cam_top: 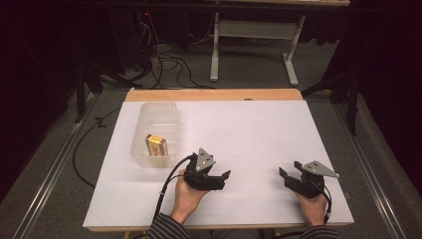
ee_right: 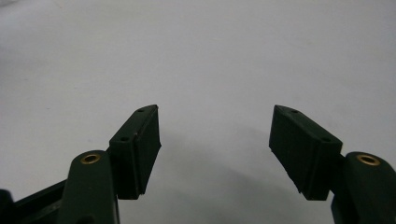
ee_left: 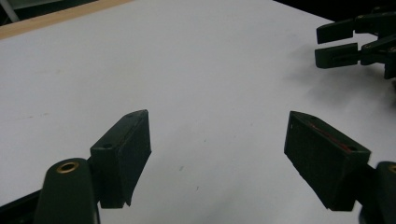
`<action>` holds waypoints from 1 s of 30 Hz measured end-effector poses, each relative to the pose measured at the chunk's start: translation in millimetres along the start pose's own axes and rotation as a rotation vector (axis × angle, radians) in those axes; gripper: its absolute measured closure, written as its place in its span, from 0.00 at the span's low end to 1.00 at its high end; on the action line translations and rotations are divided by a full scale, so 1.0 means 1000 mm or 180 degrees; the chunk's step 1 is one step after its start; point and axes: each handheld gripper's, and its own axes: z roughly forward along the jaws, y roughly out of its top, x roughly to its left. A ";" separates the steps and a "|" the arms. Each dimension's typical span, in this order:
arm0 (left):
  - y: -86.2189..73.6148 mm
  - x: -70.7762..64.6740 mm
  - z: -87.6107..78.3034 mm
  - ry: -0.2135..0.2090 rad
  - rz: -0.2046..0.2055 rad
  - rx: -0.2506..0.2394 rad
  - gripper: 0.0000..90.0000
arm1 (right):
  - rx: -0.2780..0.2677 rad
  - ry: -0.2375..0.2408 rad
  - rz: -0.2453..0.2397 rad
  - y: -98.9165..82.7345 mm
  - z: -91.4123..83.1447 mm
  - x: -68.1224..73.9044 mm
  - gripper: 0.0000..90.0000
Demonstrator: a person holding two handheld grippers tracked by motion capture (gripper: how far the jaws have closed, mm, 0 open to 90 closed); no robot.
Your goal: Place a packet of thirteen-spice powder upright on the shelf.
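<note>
I am holding my left gripper (cam_top: 225, 175) and right gripper (cam_top: 282, 173) with jaws apart and empty over the white table sheet (cam_top: 239, 129), the clear plastic bin (cam_top: 154, 130) keeping a yellow box (cam_top: 155, 145).

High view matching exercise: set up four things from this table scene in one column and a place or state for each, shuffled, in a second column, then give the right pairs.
Things:
1. yellow box
2. clear plastic bin
3. left gripper
4. right gripper

Places or states:
A. near the table's right front, jaws open, nothing between them
B. on the left part of the white table top, holding one item
C. lying inside the bin
D. just right of the bin's near end, jaws open and empty

Pairs: 1-C, 2-B, 3-D, 4-A
</note>
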 end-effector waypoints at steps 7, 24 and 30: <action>-0.003 0.001 0.007 0.0088 0.0003 0.0036 0.26 | 0.0004 -0.0002 -0.0007 0.000 0.000 0.000 0.38; -0.011 0.014 0.024 0.0132 -0.0100 0.0148 0.25 | 0.0034 -0.0016 -0.0060 0.000 0.001 0.002 0.38; -0.014 0.019 0.028 0.0182 -0.0185 0.0109 0.25 | 0.0022 -0.0019 -0.0038 0.000 0.000 0.002 0.38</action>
